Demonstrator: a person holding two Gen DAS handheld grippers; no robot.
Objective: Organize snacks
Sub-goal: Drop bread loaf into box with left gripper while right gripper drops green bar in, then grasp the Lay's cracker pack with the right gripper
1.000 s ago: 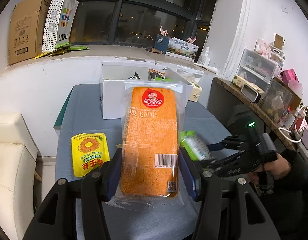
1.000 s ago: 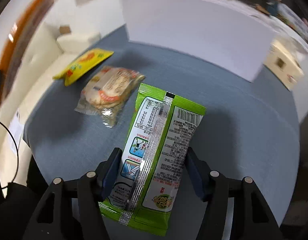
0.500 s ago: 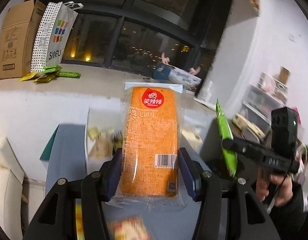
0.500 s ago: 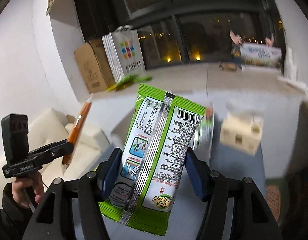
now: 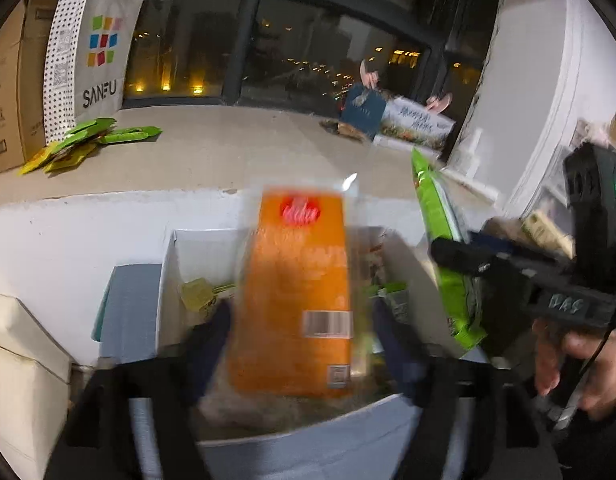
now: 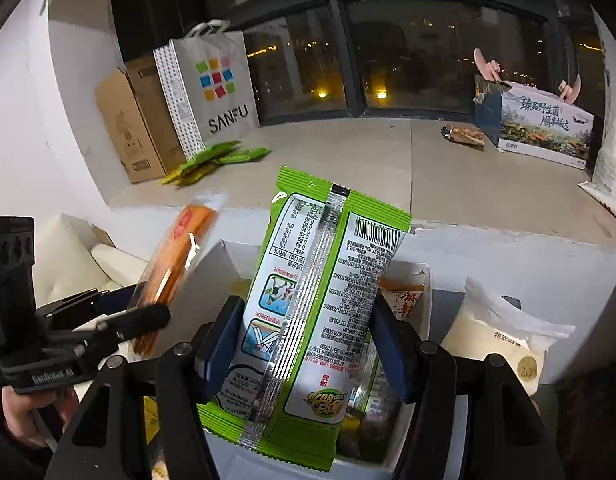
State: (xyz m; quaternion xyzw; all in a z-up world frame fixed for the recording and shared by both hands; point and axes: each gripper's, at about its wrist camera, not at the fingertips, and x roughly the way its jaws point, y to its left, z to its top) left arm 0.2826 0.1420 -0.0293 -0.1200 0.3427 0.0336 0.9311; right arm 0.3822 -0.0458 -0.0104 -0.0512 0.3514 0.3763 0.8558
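Dark night windows (image 6: 428, 52), white walls (image 6: 24, 120), pale stone ledge (image 6: 368, 160), cream sofa (image 5: 16, 380)

both snack packs (image 5: 296, 300) (image 6: 324, 300) over box (image 5: 170, 256), shopping bag (image 6: 212, 92) behind on ledge (image 6: 348, 152)

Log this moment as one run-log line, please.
left claw: opening, orange pack between jaws over white box | right claw: opening, green pack between jaws, over box

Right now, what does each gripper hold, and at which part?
The right gripper holds the green snack packet by its two long edges, low down. The left gripper is opening: the orange snack packet is between its fingers, no longer pressed.
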